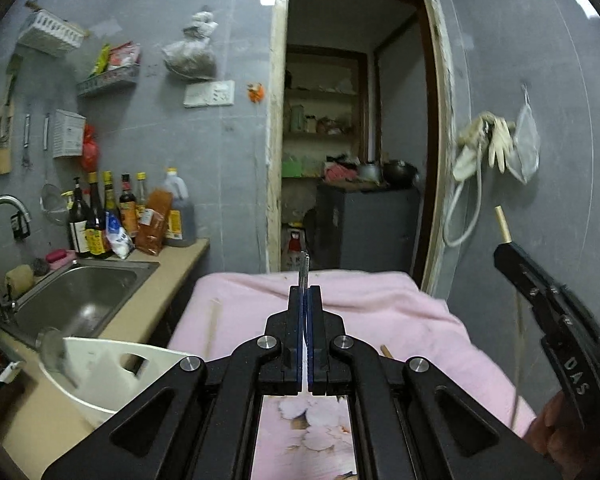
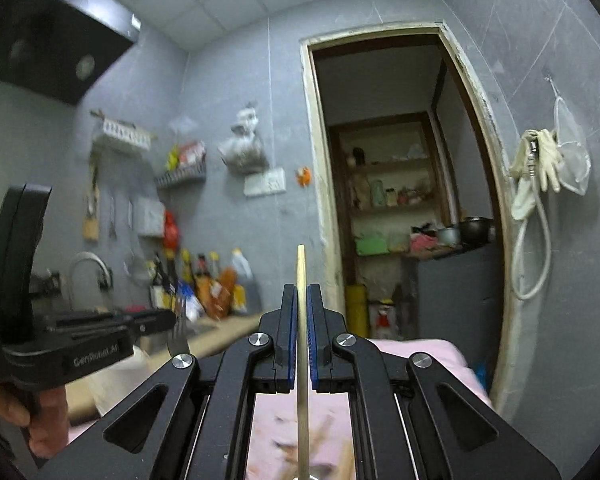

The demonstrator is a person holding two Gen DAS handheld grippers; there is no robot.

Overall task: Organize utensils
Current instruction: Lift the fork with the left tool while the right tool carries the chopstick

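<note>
Both utensils' lower ends hidden: left gripper [image 1: 304,292] fork [image 1: 303,270], right gripper [image 2: 301,292] chopstick [image 2: 301,280].

Chopstick [image 2: 302,360] — lower end cut off.

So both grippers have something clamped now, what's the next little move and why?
Probably carry the left gripper down and to its left toward the white container on the counter, then release. It is shut on a fork in the air above the pink cloth, while the right gripper is shut on a chopstick, and that container looks like the nearest holder.
</note>
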